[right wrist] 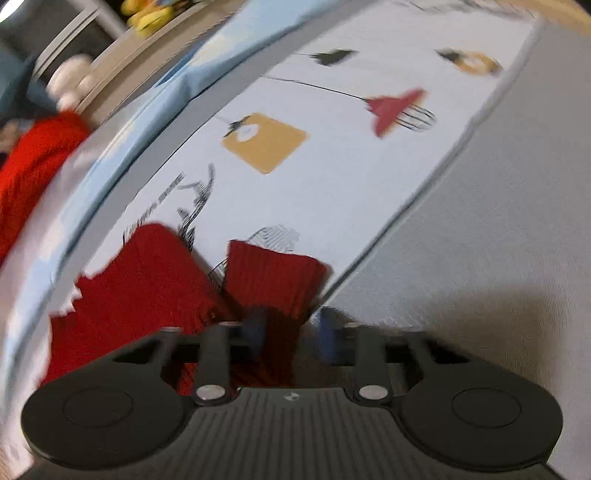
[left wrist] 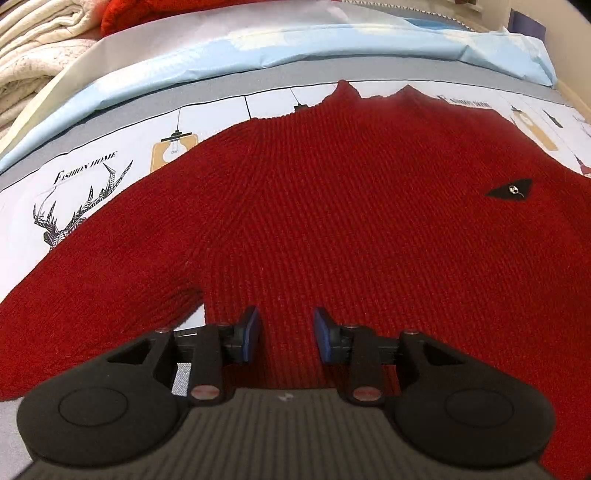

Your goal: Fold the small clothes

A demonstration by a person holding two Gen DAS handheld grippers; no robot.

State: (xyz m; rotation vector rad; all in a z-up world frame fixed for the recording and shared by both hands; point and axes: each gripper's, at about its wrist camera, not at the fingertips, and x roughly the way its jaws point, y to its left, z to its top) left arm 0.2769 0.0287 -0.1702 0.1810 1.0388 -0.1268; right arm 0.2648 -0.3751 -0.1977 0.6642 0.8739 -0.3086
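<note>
A red knit sweater (left wrist: 351, 192) lies spread flat on a printed sheet, collar at the far side, with a small black triangular badge (left wrist: 511, 190) on its right part. My left gripper (left wrist: 286, 332) is open and empty just above the sweater's body, beside the left armpit. In the blurred right wrist view, my right gripper (right wrist: 290, 328) is open, with the sweater's ribbed sleeve cuff (right wrist: 273, 280) lying between its fingers. The sweater's body (right wrist: 147, 280) lies to the left of it.
The sheet (left wrist: 92, 192) has deer and lamp prints and a grey border (right wrist: 480, 240). Folded cream blankets (left wrist: 33, 48) and another red garment (left wrist: 155, 11) lie at the far left. A light blue cover (left wrist: 258, 40) lies behind the sweater.
</note>
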